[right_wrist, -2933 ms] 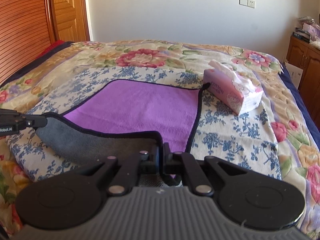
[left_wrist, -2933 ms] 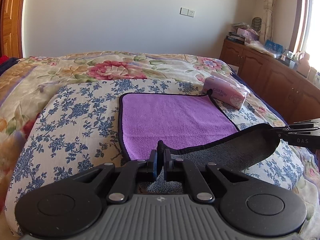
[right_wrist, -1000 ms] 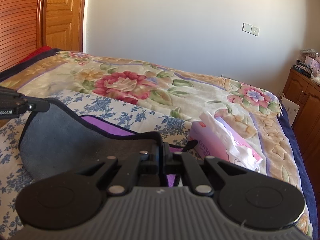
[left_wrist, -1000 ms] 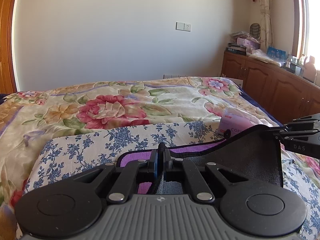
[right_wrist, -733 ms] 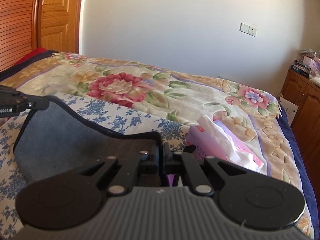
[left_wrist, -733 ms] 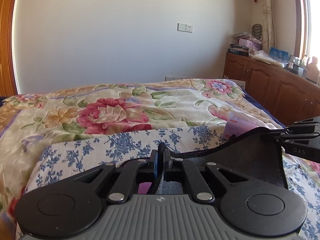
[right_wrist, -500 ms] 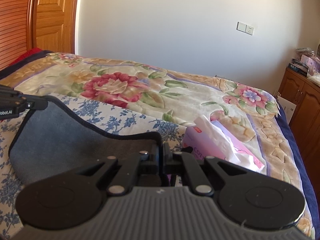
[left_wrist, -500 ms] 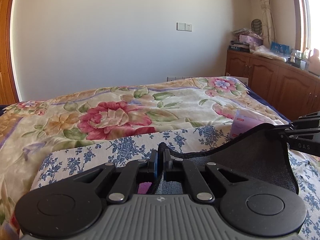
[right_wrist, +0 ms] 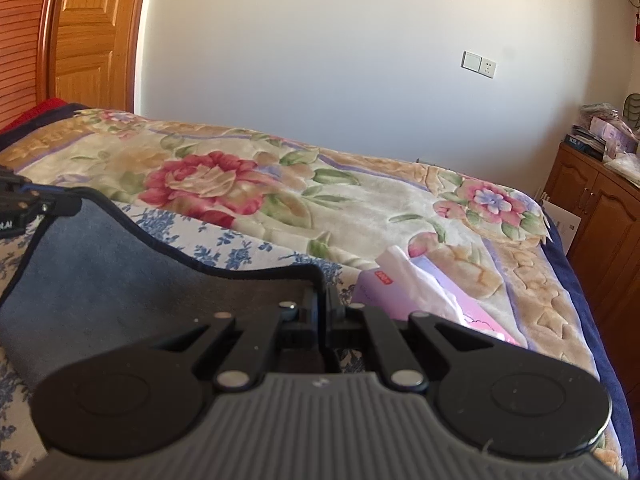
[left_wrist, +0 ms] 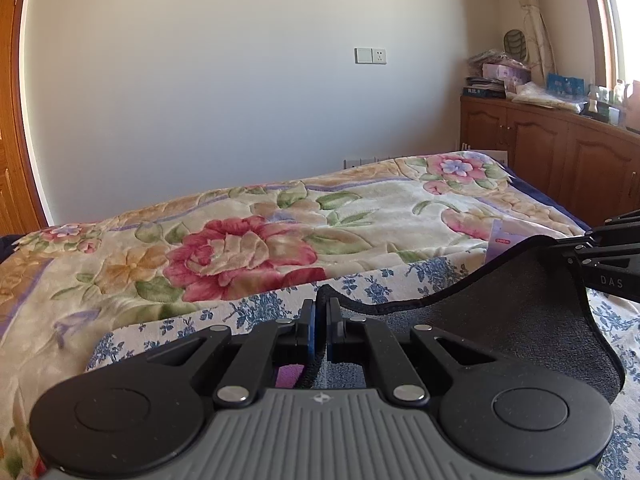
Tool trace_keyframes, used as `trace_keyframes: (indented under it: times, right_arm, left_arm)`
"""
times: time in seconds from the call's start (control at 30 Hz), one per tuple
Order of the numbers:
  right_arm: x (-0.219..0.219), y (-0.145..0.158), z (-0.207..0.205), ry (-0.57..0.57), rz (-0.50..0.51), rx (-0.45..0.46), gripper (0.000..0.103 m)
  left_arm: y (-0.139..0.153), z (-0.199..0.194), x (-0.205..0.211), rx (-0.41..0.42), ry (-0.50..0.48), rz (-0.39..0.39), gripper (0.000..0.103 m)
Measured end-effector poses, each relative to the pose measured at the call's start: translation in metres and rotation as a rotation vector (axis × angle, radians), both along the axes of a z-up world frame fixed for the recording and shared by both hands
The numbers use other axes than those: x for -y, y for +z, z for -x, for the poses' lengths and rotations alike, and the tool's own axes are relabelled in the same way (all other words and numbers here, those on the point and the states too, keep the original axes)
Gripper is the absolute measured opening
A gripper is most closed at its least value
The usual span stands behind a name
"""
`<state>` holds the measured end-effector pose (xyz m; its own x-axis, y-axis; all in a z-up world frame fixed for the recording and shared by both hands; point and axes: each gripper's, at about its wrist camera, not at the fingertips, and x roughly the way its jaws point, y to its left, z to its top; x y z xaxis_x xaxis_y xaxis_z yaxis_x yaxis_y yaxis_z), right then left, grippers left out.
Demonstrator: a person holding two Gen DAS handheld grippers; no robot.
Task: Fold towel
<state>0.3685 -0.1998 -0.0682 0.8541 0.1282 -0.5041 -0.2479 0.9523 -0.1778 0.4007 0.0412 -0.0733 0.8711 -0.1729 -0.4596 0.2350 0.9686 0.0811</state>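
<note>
The towel [left_wrist: 512,320] is purple on one face and dark grey on the other, with a black hem. Its grey underside faces both cameras and hangs between the two grippers above the bed. My left gripper [left_wrist: 320,308] is shut on one near corner. My right gripper [right_wrist: 323,292] is shut on the other near corner; the towel [right_wrist: 120,280] sags to its left. A sliver of the purple face [left_wrist: 290,374] shows under the left fingers. Each gripper shows at the edge of the other's view, the right one [left_wrist: 600,256] and the left one [right_wrist: 24,204].
A pink tissue box [right_wrist: 432,296] lies on the bed just beyond the right gripper; its top [left_wrist: 502,244] peeks over the towel edge. A blue-flowered quilt [left_wrist: 256,308] lies on the floral blanket [left_wrist: 240,252]. Wooden cabinets [left_wrist: 560,164] stand at the right, a wooden door [right_wrist: 92,36] at the left.
Both grippers have carried the held towel edge up and forward over the rest of the towel. The purple face is now almost wholly covered and the tissue box is closer.
</note>
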Motion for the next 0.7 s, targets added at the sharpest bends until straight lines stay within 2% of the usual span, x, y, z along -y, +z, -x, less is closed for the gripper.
trace_keyframes:
  times: [0.2,0.7]
  right_arm:
    - [-0.009,-0.004,-0.007,0.029,0.058,-0.002,0.004]
    - [-0.005,-0.037,-0.025,0.005,0.081,-0.076,0.004]
  left_arm:
    - [-0.006,-0.007,0.0,-0.003,0.01,-0.009,0.006]
    - [-0.041,-0.035,-0.007,-0.082,0.074,-0.031,0.006]
